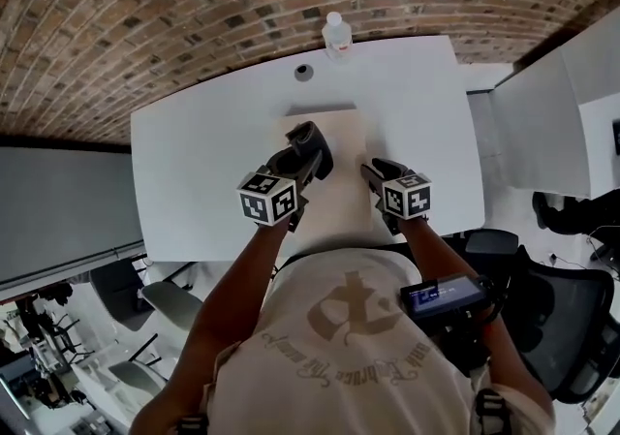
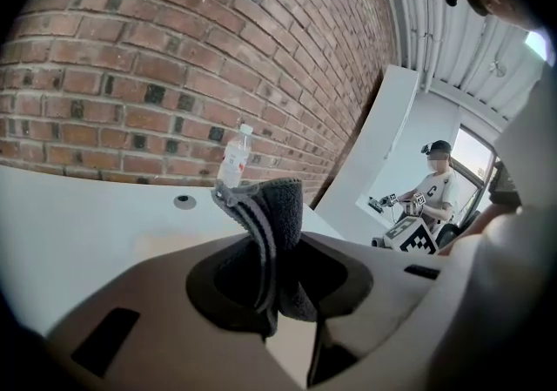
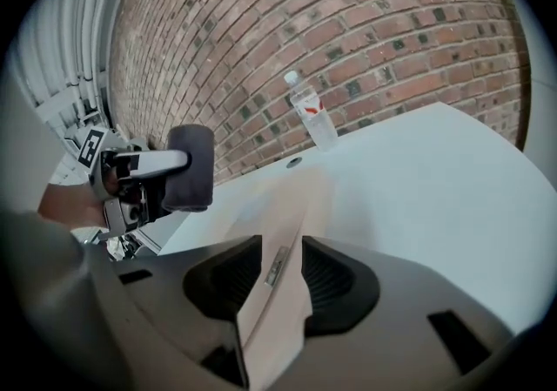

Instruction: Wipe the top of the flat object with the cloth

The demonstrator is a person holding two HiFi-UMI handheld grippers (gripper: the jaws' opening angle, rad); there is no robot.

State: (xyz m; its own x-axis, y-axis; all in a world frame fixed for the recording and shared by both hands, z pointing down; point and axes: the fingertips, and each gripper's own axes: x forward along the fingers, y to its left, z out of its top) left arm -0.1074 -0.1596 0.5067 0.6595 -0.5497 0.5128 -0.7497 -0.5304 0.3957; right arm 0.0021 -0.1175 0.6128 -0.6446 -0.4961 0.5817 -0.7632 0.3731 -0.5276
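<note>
Left gripper (image 2: 270, 289) is clamped on the cloth (image 2: 271, 219), a dark grey fuzzy rag with a stitched hem, sticking up out of the jaws. Right gripper (image 3: 274, 280) has its jaws wide, and the near edge of the flat board (image 3: 283, 215) sits between them with the pads not squeezing it. The board's a plain pale tan slab, lying on the white table (image 1: 194, 162) right under both grippers. The water bottle (image 3: 312, 115) at the far edge by the brick wall (image 3: 365, 23) has a red-and-white label, print too small to read.
</note>
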